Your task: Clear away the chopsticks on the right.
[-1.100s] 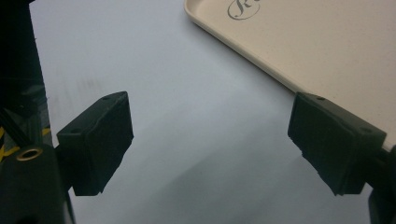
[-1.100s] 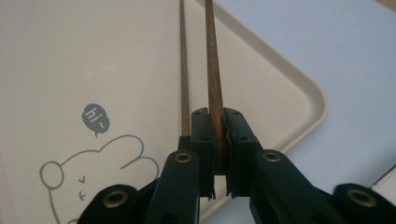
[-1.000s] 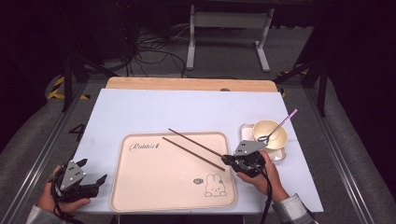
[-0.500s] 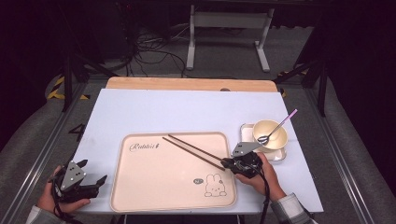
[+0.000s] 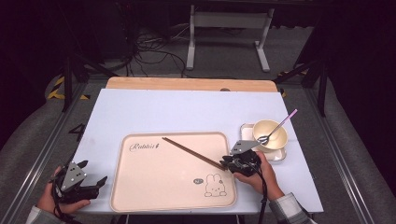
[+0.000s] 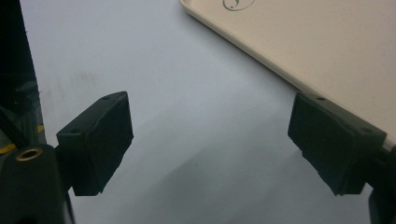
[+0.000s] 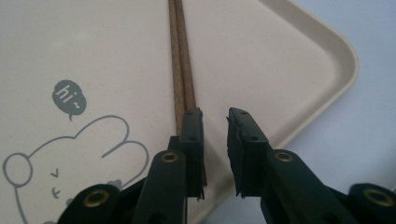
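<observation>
A pair of brown wooden chopsticks [image 5: 194, 153] lies side by side on the cream rabbit-print tray [image 5: 140, 186], slanting from its upper middle to its right edge. My right gripper [image 5: 225, 161] sits at their near ends. In the right gripper view its jaws have just been opening and the gap between them [image 7: 215, 114] is empty. The chopsticks [image 7: 181, 70] run under the left jaw, flat on the tray [image 7: 303, 56]. My left gripper [image 5: 100, 182] rests open on the white table by the tray's left edge, its jaws [image 6: 210, 135] wide apart with nothing between them.
A cream bowl [image 5: 270, 133] with a purple-handled utensil [image 5: 280, 126] in it stands on a white square dish [image 5: 280, 154] just right of the tray. The tray's corner [image 6: 327, 46] lies past the left gripper's right jaw. Floor cables and a metal stand lie beyond the table.
The chopsticks, spread apart a second ago, now lie together flat on the tray. The right gripper's jaws have parted off them. The left gripper has stayed put.
</observation>
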